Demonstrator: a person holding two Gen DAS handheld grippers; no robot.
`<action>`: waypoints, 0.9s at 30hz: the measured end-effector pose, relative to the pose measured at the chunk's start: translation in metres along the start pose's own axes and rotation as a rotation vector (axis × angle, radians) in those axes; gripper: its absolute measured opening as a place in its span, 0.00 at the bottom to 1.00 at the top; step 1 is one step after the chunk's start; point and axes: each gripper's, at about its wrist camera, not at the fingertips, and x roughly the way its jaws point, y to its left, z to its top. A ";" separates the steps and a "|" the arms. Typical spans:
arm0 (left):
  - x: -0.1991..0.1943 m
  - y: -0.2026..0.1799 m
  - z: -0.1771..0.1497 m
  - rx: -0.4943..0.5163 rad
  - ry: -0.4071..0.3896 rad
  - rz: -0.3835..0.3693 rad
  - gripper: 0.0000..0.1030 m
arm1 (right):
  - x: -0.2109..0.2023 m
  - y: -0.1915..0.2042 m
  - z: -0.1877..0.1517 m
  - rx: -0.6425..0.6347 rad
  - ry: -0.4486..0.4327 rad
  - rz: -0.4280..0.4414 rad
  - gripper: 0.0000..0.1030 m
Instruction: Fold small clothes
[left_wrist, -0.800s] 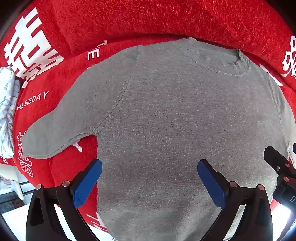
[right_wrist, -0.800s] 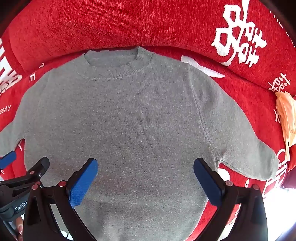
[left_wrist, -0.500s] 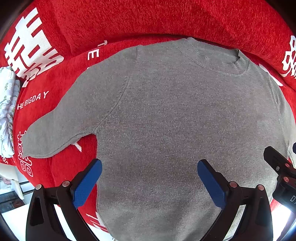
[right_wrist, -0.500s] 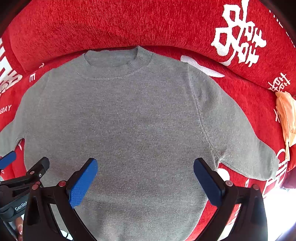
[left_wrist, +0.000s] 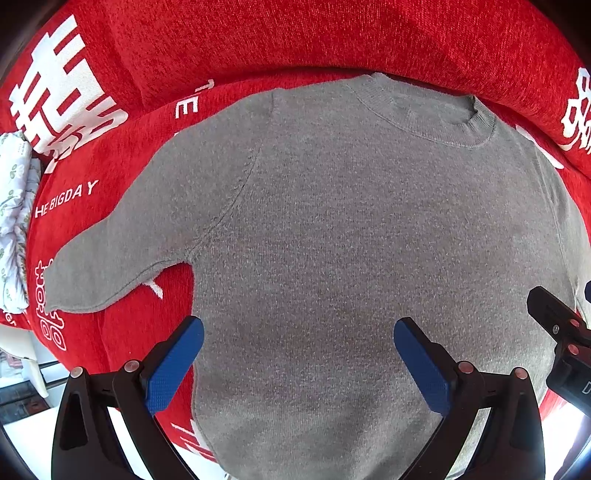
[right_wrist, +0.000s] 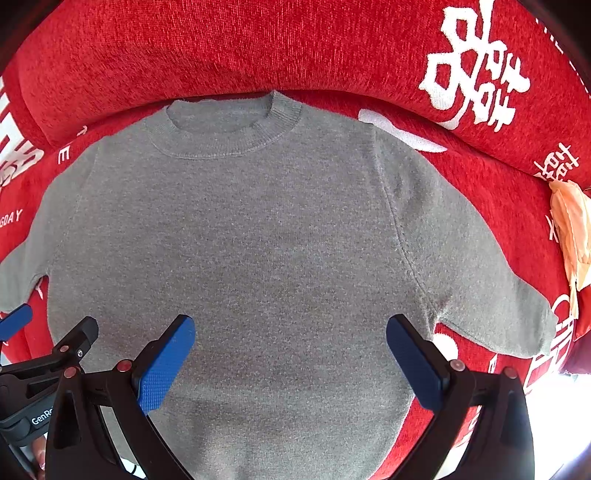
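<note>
A small grey knit sweater (left_wrist: 351, 236) lies flat, front up, on a red cover, its collar (left_wrist: 424, 114) at the far side and both short sleeves spread out. Its left sleeve (left_wrist: 110, 262) shows in the left wrist view, its right sleeve (right_wrist: 491, 291) in the right wrist view. My left gripper (left_wrist: 299, 354) hovers open above the sweater's lower left part, nothing between its blue pads (left_wrist: 173, 365). My right gripper (right_wrist: 291, 354) hangs open over the sweater (right_wrist: 240, 251) at its lower right part, also holding nothing. Each gripper's body shows at the other view's edge.
The red cover (left_wrist: 258, 40) with white lettering rises into a cushion ridge behind the collar. A white patterned cloth (left_wrist: 14, 206) lies at the far left and an orange cloth (right_wrist: 572, 229) at the far right. The sofa's front edge runs under the grippers.
</note>
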 end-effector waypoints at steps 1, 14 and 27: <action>0.000 0.000 0.000 0.001 -0.001 -0.001 1.00 | 0.000 0.000 0.000 0.000 0.000 -0.001 1.00; -0.001 0.001 -0.004 0.007 -0.005 -0.006 1.00 | 0.001 -0.001 -0.003 0.017 0.005 0.002 1.00; 0.001 0.006 -0.006 -0.004 0.006 -0.033 1.00 | 0.001 0.008 -0.002 0.009 0.010 0.000 1.00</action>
